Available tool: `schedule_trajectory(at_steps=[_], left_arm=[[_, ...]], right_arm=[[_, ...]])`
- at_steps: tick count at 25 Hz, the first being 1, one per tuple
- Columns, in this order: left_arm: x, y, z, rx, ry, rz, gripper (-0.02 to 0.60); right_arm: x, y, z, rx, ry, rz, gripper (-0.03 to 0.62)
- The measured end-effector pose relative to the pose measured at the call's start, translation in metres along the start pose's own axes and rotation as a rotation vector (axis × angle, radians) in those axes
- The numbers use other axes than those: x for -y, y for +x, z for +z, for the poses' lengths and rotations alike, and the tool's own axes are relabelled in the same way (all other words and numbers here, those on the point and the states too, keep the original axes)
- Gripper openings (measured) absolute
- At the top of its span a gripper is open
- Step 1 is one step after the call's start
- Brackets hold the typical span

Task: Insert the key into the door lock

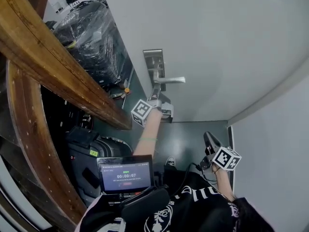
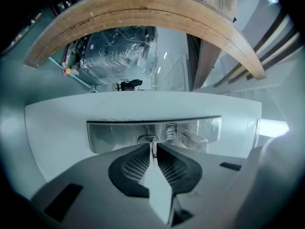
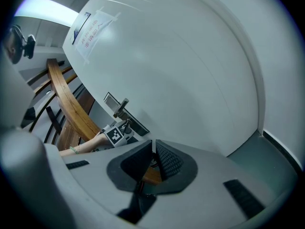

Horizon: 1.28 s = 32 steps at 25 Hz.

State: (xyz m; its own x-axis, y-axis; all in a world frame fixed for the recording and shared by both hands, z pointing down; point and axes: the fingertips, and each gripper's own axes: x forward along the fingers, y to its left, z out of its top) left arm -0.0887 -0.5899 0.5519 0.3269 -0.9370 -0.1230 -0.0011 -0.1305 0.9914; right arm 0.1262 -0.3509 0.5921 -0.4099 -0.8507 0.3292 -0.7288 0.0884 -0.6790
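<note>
Left gripper [image 2: 152, 149] pinches a key [image 2: 153, 152], its tip at the keyhole [image 2: 148, 139] in the door's steel lock plate [image 2: 114, 135]. Right gripper [image 3: 153, 149], well apart, is closed and empty.

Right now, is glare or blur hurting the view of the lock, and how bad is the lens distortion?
Left gripper view: the metal lock plate carries mirror reflections but reads clearly; the key is soft up close, and the wooden handrail bows into an arch. Head view: sharp, little glare. Right gripper view: the door bulges, with a blown-out patch top left.
</note>
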Motion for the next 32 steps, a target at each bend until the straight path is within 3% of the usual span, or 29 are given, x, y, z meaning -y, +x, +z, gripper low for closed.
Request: schedule_trajectory(at_steps=[2,5,9,10,12,14,16,19,25,32], left_arm=[[0.002,-0.001,-0.005,-0.046,0.058,-0.013,0.036],[0.0,-0.013,-0.015,-0.099,0.096,-0.025,0.105],[-0.013,-0.052,-0.031,-0.163,0.133,-0.006,0.106],[-0.016,-0.065,-0.037,-0.186,0.135,-0.009,0.096],[-0.014,-0.093,-0.05,-0.231,0.128,-0.034,0.016],[-0.007,-0.121,-0.064,-0.272,0.152,-0.057,0.005],[-0.005,-0.152,-0.078,-0.321,0.246,-0.051,0.005],[-0.01,-0.195,-0.094,-0.373,0.46,0.008,0.005],[0.041,-0.254,-0.129,-0.333,0.631,-0.032,0.005],[0.067,-0.339,-0.19,-0.32,0.681,-0.034,0.005]], right_arm=[[0.001,-0.003,0.001,0.002,0.002,-0.002,0.035],[0.002,-0.007,0.001,0.004,0.005,-0.002,0.035],[0.002,-0.014,-0.001,-0.008,0.003,0.01,0.035],[0.001,-0.016,-0.003,-0.011,0.003,0.015,0.035],[-0.001,-0.021,-0.008,-0.017,0.004,0.027,0.035],[-0.004,-0.027,-0.014,-0.025,0.003,0.043,0.035],[-0.005,-0.035,-0.025,-0.034,0.003,0.06,0.035],[-0.007,-0.051,-0.042,-0.056,-0.001,0.09,0.035],[-0.02,-0.096,-0.063,-0.106,-0.015,0.157,0.035],[-0.023,-0.159,-0.101,-0.159,-0.026,0.227,0.035]])
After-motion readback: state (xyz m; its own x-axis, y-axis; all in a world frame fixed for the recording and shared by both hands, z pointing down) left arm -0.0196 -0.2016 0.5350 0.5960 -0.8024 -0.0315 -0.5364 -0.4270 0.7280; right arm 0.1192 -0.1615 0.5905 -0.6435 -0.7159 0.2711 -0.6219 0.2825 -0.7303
